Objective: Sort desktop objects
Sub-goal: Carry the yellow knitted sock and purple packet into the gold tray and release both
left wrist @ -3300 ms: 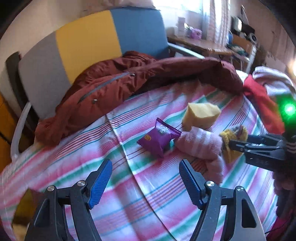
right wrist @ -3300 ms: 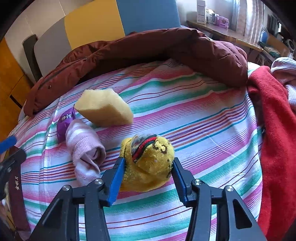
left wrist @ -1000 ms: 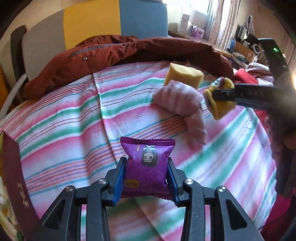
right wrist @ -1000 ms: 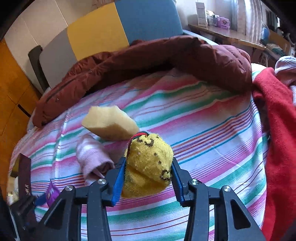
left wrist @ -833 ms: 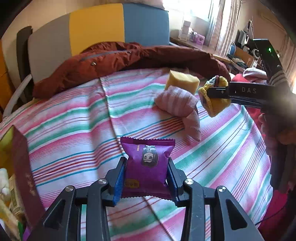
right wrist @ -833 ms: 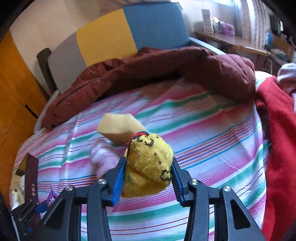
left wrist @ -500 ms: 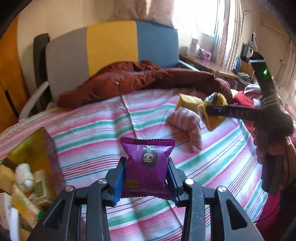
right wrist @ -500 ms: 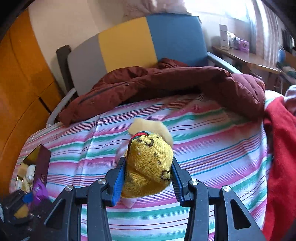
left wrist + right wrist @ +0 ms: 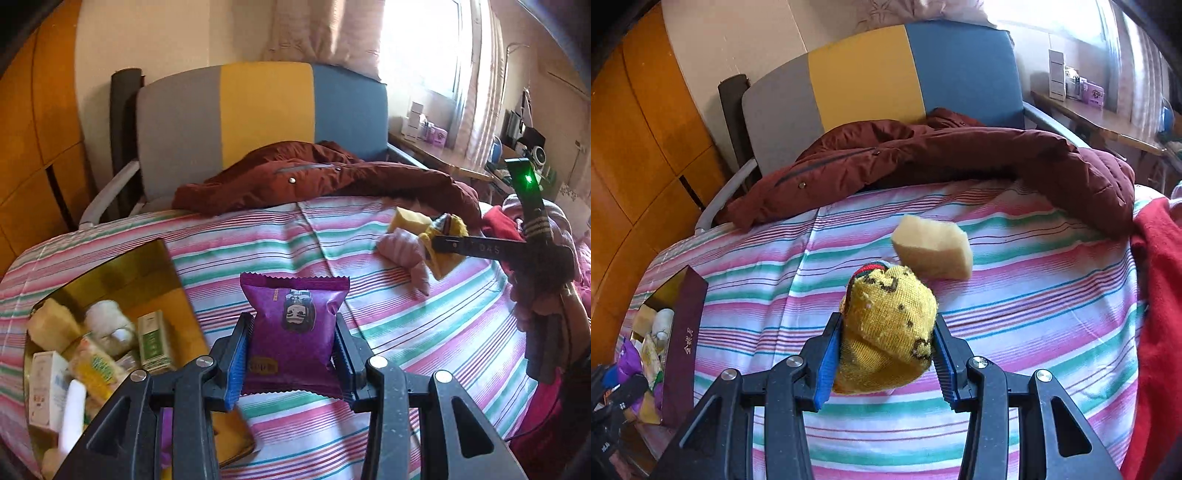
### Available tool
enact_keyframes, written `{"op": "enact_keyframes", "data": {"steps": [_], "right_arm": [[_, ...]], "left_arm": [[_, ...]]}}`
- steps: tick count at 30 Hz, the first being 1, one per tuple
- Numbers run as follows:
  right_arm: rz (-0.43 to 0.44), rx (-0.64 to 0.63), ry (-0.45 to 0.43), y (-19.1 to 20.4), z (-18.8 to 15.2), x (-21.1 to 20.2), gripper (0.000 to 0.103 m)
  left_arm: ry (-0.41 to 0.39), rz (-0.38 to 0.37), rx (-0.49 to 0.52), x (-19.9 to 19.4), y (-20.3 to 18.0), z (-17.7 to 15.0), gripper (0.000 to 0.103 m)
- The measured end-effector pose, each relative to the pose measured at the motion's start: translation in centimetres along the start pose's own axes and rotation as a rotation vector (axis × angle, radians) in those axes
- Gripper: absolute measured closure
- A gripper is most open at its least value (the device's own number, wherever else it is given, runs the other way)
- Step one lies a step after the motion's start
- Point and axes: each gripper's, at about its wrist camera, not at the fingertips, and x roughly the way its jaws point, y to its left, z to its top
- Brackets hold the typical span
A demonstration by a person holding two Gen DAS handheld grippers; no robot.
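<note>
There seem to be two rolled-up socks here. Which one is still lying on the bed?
The pink striped sock, beside the yellow sponge. The other, the yellow sock, is pinched between the right gripper fingers, above the striped sheet.

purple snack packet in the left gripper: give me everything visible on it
The purple snack packet is a glossy foil pillow pouch with zigzag-crimped top and bottom edges, a small cartoon face printed mid-front and a yellow mark near its lower left. It looks sealed and puffy. The left gripper is shut on its lower sides; the blue-padded fingers pinch it upright above the striped cloth, clear of the open box.
</note>
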Motion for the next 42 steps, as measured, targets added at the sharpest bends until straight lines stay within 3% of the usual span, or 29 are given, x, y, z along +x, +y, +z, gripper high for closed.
{"op": "enact_keyframes", "data": {"steps": [13,33,42], "right_arm": [[0.035,-0.046,0.015,5.0,-2.4,-2.1,0.057],[0.302,-0.19,0.088,21.2,-5.7,-1.4,0.057],[0.363,-0.242,0.132,26.0,-7.4,-0.6,0.056]], "left_arm": [[-0.017,0.027,-0.056,-2.6,3.4,-1.8,0.062],[-0.055,0.073,-0.193,-6.0,10.1,-4.5,0.062],[-0.094,0.114,-0.303,-8.1,14.9,-5.8,0.062]]}}
